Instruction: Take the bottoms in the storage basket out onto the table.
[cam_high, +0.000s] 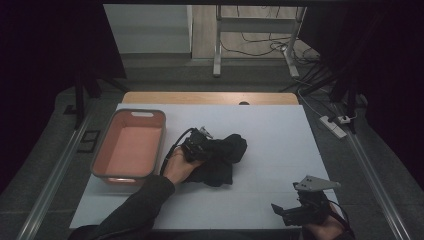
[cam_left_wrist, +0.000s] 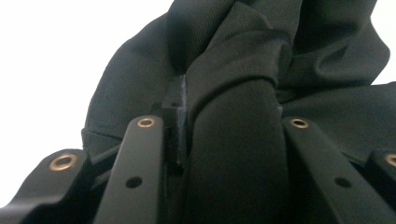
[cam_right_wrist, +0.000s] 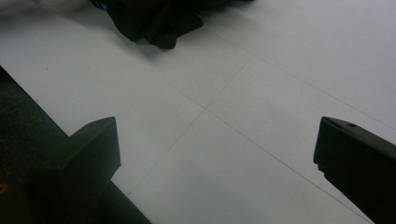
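One bunched fold of the black cloth (cam_left_wrist: 243, 140), lying right of the orange tub (cam_high: 129, 146) on the tabletop (cam_high: 280, 135), sat pinched in our left gripper (cam_high: 200, 145) jaws; lifted, it could slip free. Our right gripper (cam_high: 295, 212) jaws gaped empty.

- You find no text, label, brand, number or sign that can be read on anything here.
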